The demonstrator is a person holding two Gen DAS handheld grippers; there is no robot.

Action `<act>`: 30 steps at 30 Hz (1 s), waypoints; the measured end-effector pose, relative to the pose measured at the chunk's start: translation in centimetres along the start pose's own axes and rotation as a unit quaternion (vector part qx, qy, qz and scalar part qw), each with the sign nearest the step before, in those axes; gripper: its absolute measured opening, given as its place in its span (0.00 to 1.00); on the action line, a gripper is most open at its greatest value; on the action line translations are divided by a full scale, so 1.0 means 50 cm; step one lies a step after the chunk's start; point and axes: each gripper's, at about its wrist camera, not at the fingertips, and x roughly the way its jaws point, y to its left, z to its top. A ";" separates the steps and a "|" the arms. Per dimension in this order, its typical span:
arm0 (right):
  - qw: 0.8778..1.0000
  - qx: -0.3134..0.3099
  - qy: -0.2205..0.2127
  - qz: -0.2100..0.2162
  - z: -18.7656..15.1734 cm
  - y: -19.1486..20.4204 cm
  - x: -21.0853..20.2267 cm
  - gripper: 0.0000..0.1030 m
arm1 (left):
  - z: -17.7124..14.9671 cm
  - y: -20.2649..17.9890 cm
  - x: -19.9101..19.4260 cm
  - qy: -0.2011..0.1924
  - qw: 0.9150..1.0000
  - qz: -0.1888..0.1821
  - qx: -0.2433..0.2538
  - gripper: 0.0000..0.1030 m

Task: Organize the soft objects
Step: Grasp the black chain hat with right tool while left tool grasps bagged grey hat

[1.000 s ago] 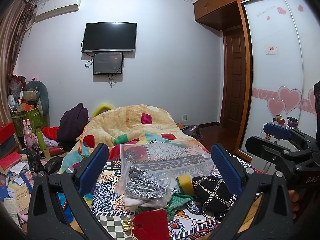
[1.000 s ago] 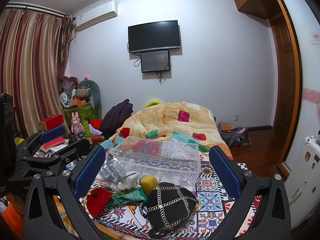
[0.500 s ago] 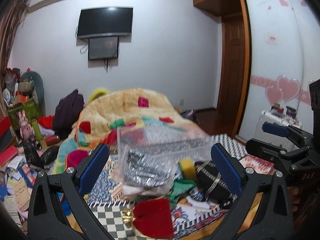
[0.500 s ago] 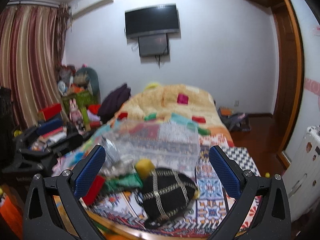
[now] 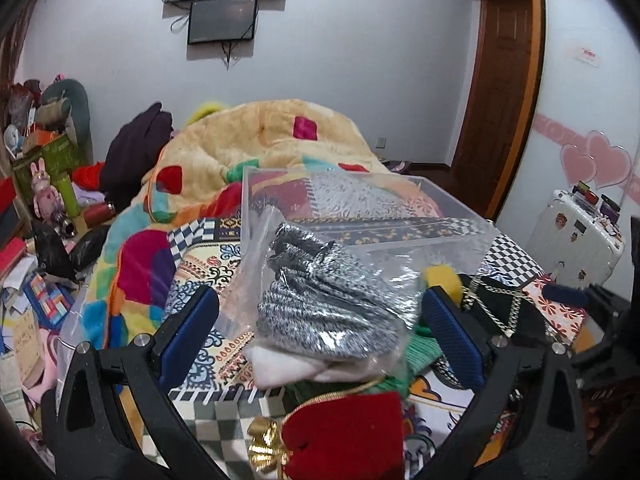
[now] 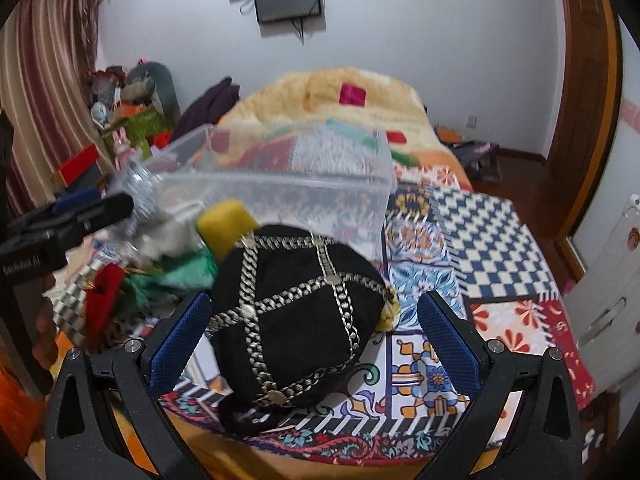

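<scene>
1. The left hand-held gripper (image 5: 320, 332) is standing released, its blue-padded fingers (image 5: 188, 328) spread wide on either side of a clear plastic bag (image 5: 320, 280) holding a grey knit item; neither pad is touching the bag.
2. The bag is lying on top of a pile of soft things: a white cloth (image 5: 280, 368) is peeking out beneath it, a green knit piece (image 5: 420, 348) is sitting to its right, and a red pouch with gold trim (image 5: 348, 436) is lying nearest the camera.
3. The right hand-held gripper (image 6: 312, 336) is also standing released, its fingers flanking a black cushion crossed with metal chains (image 6: 296, 316); the left finger is sitting just beside the cushion, and whether it is touching cannot be told.
4. A yellow sponge-like block (image 6: 226, 226) is sitting at the cushion's far-left edge.
5. A clear storage bin (image 6: 280, 188) is standing behind the pile, on the patterned bedspread (image 6: 480, 248).
6. A yellow patchwork blanket (image 5: 260, 140) is lying heaped farther back on the bed.
</scene>
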 end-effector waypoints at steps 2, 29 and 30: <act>1.000 0.001 0.014 -0.001 0.001 0.002 0.012 0.94 | -0.002 0.009 0.015 0.004 1.000 -0.004 -0.010 0.96; 0.996 0.016 -0.066 0.054 0.031 -0.016 -0.080 0.18 | 0.004 0.001 -0.092 -0.047 0.998 -0.035 0.011 0.52; 0.996 0.013 -0.074 0.052 0.037 -0.013 -0.086 0.18 | 0.012 0.001 -0.099 -0.051 0.998 -0.038 0.012 0.52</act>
